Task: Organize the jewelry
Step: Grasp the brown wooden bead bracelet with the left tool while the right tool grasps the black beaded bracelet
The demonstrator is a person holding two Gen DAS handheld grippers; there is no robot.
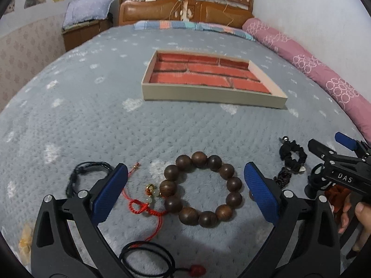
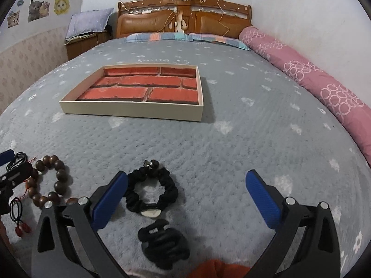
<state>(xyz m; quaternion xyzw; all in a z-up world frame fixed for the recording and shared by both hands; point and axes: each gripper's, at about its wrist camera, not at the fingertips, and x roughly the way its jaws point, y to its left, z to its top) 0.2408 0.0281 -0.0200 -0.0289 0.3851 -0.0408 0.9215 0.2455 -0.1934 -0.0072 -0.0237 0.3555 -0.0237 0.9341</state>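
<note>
A brown wooden bead bracelet lies on the grey bedspread between the blue fingers of my left gripper, which stands open around it without touching. A red cord bracelet lies just left of the beads, a black cord loop below them. My right gripper is open too; a black scrunchie lies by its left finger and a black hair claw sits between the arms. The bead bracelet shows at the left of the right wrist view. The right gripper appears at the right edge of the left view.
A shallow beige box with a brick-pattern lining rests mid-bed, nothing in it. A rolled pink quilt runs along the right side. A wooden headboard stands behind. A dark braided cord lies left of my left gripper. A hand holds the right tool.
</note>
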